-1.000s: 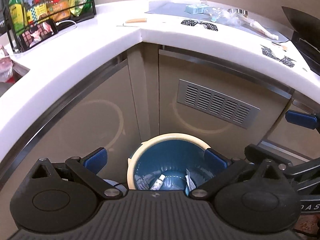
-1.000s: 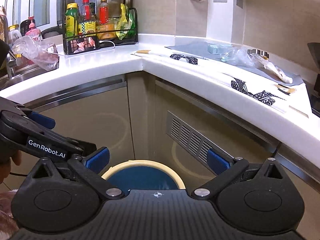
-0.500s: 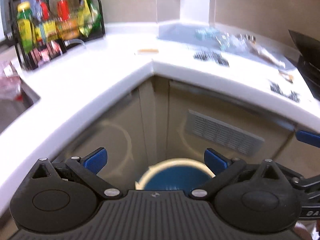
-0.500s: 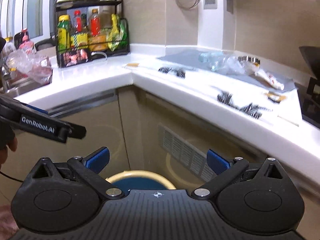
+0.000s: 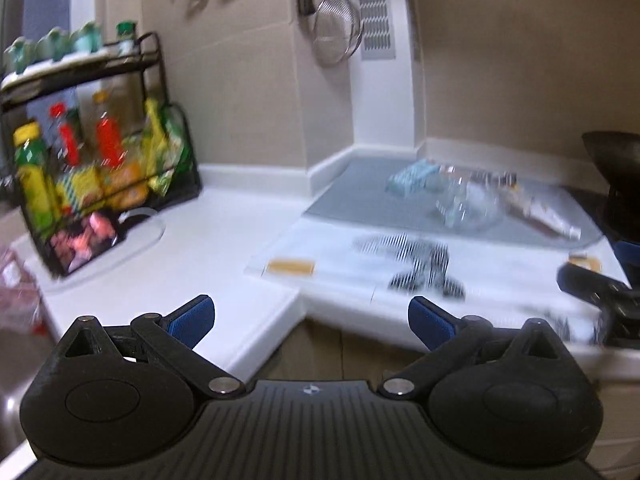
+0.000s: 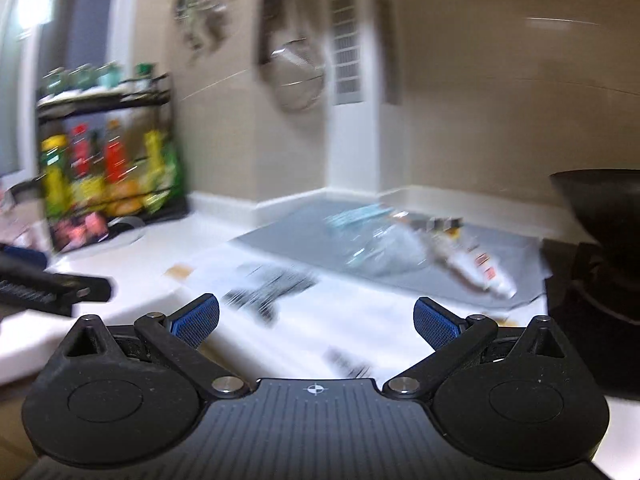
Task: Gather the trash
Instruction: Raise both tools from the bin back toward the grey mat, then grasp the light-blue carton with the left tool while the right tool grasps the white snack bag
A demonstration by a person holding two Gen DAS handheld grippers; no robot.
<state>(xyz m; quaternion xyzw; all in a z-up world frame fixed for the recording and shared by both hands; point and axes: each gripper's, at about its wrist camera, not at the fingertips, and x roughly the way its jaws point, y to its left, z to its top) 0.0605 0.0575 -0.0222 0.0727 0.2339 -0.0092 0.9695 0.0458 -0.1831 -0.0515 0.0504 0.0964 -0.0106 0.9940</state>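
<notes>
White tabletop (image 5: 224,264) lies under both raised, level grippers: left gripper (image 5: 311,317) and right gripper (image 6: 316,317) spread wide, empty; wrappers (image 6: 384,248) at 12 o'clock.

I am seeing the trash lying on the grey mat (image 5: 352,196) in the right middle of my left view: a crumpled clear plastic bag (image 5: 468,204), a pale blue packet (image 5: 412,176) just behind it to the left, and a white tube (image 5: 552,222) slanting to its right. All are looking blurred.
</notes>
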